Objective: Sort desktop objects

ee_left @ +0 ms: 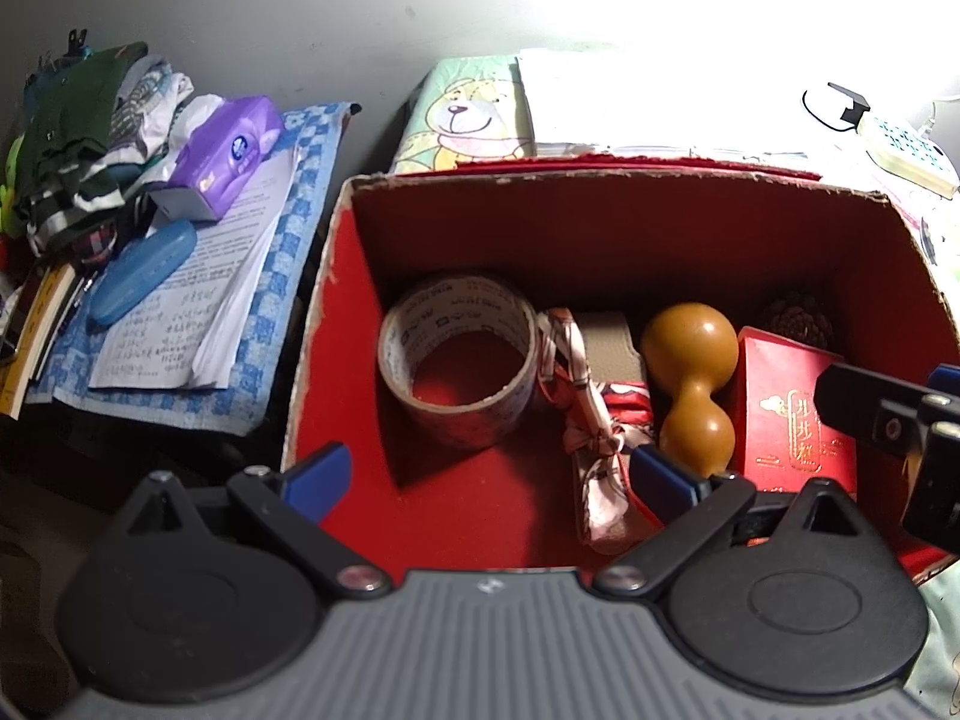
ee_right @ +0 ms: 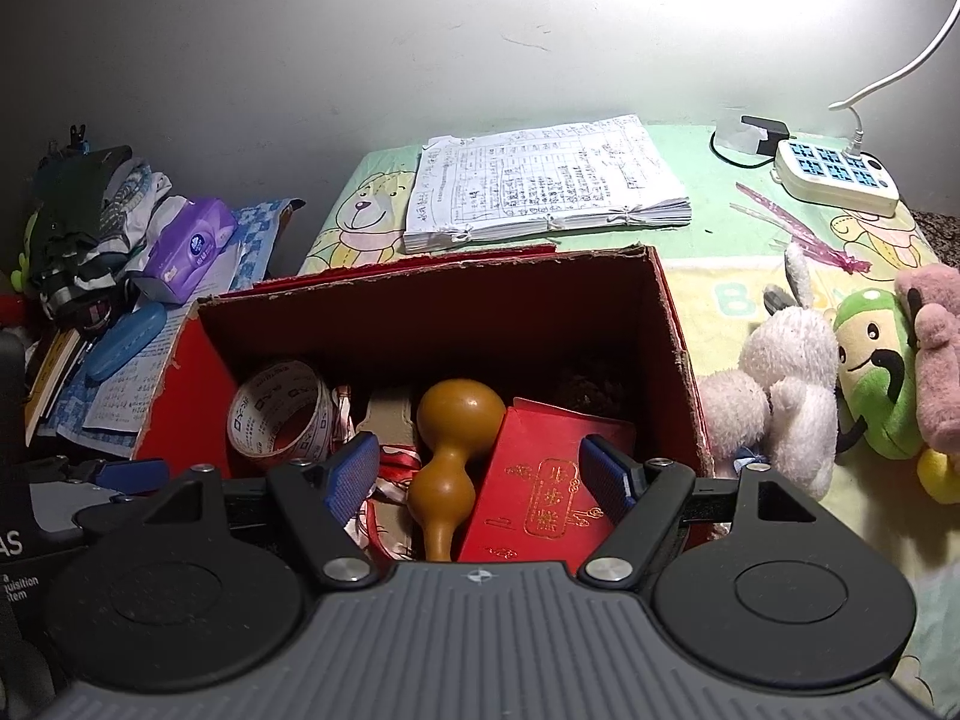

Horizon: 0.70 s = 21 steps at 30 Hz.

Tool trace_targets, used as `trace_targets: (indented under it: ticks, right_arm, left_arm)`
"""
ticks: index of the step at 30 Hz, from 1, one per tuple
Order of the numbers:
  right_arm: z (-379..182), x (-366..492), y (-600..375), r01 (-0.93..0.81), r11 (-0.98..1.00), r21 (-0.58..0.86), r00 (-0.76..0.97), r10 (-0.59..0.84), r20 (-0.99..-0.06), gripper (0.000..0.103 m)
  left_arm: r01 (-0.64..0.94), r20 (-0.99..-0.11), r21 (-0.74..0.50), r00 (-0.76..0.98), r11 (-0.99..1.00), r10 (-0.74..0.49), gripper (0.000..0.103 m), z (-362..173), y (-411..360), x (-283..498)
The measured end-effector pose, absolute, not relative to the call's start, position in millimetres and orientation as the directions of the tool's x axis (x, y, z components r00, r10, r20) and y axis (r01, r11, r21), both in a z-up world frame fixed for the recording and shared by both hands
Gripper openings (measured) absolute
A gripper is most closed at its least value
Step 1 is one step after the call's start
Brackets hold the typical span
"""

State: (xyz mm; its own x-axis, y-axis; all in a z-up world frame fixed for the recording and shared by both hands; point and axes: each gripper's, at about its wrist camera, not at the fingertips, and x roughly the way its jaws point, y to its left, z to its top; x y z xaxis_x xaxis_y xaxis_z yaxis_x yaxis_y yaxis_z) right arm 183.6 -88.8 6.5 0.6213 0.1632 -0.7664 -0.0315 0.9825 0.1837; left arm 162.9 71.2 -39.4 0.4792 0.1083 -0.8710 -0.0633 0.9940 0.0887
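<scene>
A red cardboard box (ee_left: pixel 336 276) (ee_right: pixel 675 324) stands open on the desk. Inside lie a tape roll (ee_left: pixel 459 354) (ee_right: pixel 282 414), a patterned ribbon (ee_left: pixel 585 420), a brown gourd (ee_left: pixel 693 384) (ee_right: pixel 450 456), a red envelope (ee_left: pixel 792 414) (ee_right: pixel 540 498) and a pine cone (ee_left: pixel 801 312). My left gripper (ee_left: pixel 489 474) hovers open over the box's near left part, nothing between its fingers. My right gripper (ee_right: pixel 483 474) hangs open above the gourd and envelope, also holding nothing. The right gripper shows at the left wrist view's right edge (ee_left: pixel 888 420).
A bound stack of papers (ee_right: pixel 540 180) lies behind the box on the bear-print cloth (ee_right: pixel 720 276). Plush toys (ee_right: pixel 840 384) sit to the right, a power strip (ee_right: pixel 834 171) at the back right. Left are tissues (ee_left: pixel 225 150), a blue case (ee_left: pixel 141 279), papers and folded clothes (ee_left: pixel 84 138).
</scene>
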Motion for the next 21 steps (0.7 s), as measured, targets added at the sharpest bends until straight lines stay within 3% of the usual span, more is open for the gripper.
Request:
trace_targets:
  ticks: [21]
  right_arm:
    - [-0.2, 180.8, -98.4, -0.005, 0.979, 0.202, 0.601, 0.164, -0.782, 0.076]
  left_arm:
    - [-0.046, -0.887, 0.091, 0.451, 0.995, 0.102, 0.099, -36.2, 65.8, 163.3]
